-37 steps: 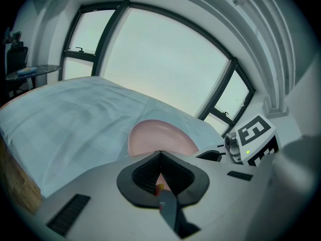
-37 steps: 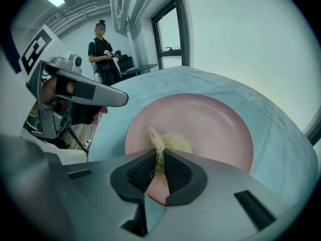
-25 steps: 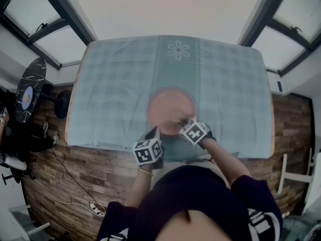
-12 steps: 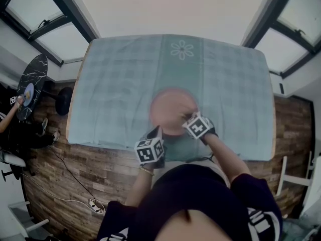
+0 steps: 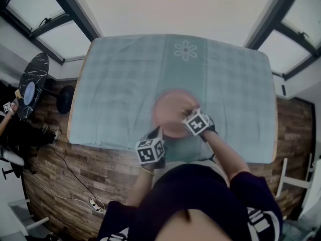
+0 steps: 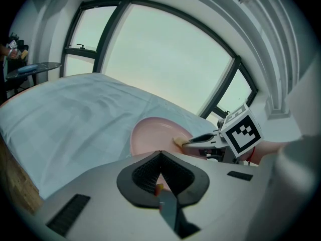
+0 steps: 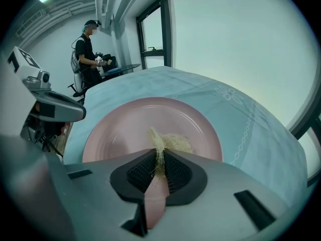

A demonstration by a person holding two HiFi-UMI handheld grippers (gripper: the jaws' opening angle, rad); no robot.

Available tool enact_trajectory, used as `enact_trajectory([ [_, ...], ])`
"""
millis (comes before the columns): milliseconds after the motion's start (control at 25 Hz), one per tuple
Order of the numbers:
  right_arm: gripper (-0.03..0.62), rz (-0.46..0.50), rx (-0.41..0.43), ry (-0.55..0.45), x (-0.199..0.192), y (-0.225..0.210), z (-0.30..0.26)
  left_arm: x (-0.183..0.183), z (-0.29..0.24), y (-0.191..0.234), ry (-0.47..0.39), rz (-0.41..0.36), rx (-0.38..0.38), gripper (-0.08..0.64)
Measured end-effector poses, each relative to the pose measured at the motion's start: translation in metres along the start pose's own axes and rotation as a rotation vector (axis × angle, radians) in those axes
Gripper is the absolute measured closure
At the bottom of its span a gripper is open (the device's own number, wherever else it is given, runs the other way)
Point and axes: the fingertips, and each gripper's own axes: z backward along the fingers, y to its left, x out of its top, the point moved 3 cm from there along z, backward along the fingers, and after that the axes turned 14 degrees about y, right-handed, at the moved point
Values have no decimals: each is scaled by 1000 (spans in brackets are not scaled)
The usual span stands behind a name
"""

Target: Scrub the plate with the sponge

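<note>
A pink plate (image 5: 170, 109) lies on the teal checked tablecloth (image 5: 115, 79) near the table's front edge. My right gripper (image 7: 159, 160) is shut on a beige fibrous sponge (image 7: 172, 142), which rests on the plate's (image 7: 125, 129) inner surface. In the left gripper view the sponge (image 6: 178, 141) shows at the tip of the right gripper (image 6: 196, 140), over the plate's (image 6: 153, 134) right side. My left gripper (image 6: 159, 184) is at the plate's near rim, jaws closed on a thin pinkish sliver of it. The rest of that rim is hidden under the gripper body.
A person (image 7: 89, 40) stands beyond the table's far left corner in the right gripper view. A round black side table (image 5: 30, 87) stands left of the table on the wooden floor (image 5: 75, 169). Windows run behind the table.
My right gripper with the sponge has shifted a little farther in over the plate. The left gripper has stayed at the near rim.
</note>
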Motion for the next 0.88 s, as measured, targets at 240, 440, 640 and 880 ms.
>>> enact_trajectory([
  [240, 552, 17, 8, -4, 13, 3, -7, 4, -2, 4, 1, 7, 1, 551],
  [440, 554, 33, 28, 1, 17, 14, -11, 4, -1, 7, -1, 10, 4, 551],
  [640, 552, 68, 47, -1, 19, 28, -12, 3, 0, 8, -1, 15, 9, 551],
  [880, 552, 89, 74, 6, 15, 45, -13, -1, 4, 9, -4, 14, 13, 551],
])
